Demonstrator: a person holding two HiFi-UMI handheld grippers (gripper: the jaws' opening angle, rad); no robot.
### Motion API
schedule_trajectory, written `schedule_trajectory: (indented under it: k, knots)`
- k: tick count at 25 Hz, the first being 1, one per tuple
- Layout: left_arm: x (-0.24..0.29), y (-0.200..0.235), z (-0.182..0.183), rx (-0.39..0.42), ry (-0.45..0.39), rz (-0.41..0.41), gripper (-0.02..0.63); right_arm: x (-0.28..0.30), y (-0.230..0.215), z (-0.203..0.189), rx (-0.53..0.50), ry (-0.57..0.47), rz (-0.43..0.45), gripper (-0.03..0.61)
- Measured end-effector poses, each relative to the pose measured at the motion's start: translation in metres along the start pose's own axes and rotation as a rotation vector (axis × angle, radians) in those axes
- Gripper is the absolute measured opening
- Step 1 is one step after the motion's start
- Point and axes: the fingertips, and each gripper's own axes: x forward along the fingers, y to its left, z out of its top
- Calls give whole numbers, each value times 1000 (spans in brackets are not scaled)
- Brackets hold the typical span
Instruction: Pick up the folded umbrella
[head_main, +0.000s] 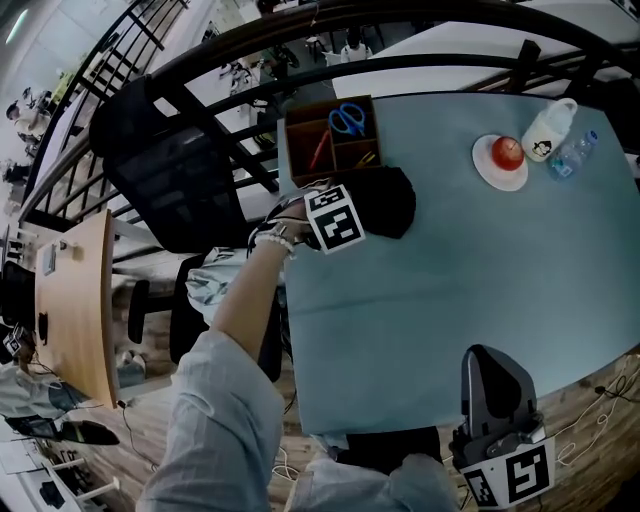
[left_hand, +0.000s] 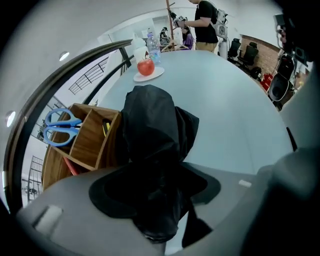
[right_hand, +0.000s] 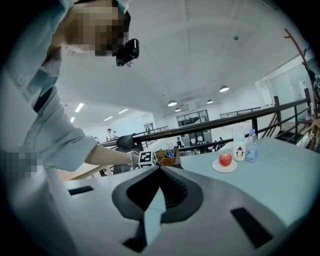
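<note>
The left hand-held gripper (left_hand: 156, 192) points steeply down with its jaws wide apart, one on each side of the folded umbrella (left_hand: 150, 125). The pads do not visibly press on it, so this looks like the line-up before closing. The umbrella, a black bundle, lies on the desk (head_main: 480, 290) just beside the wooden organiser (head_main: 330, 135), at its 5 o'clock in the head view. Coming from above probably keeps the jaws clear of that box and its blue scissors (left_hand: 60, 127). The right hand-held gripper (right_hand: 160, 170) has its jaws together on nothing. It sits at 5 o'clock in the head view, well apart and likely parked out of the way. The plate (head_main: 480, 172) carrying an apple (head_main: 507, 152) is at the umbrella's 2 o'clock, clear of the grasp.
</note>
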Motion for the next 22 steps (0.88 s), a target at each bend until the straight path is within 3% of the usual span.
schedule_trajectory:
  k: [8,22]
  knots:
    - [13,-1,-1,4,78,-75,262,13,0,-3,13,12,22,-2]
    - [21,4,-2,-81,113,-210,271,18,-13,-17,51,40,15,-2]
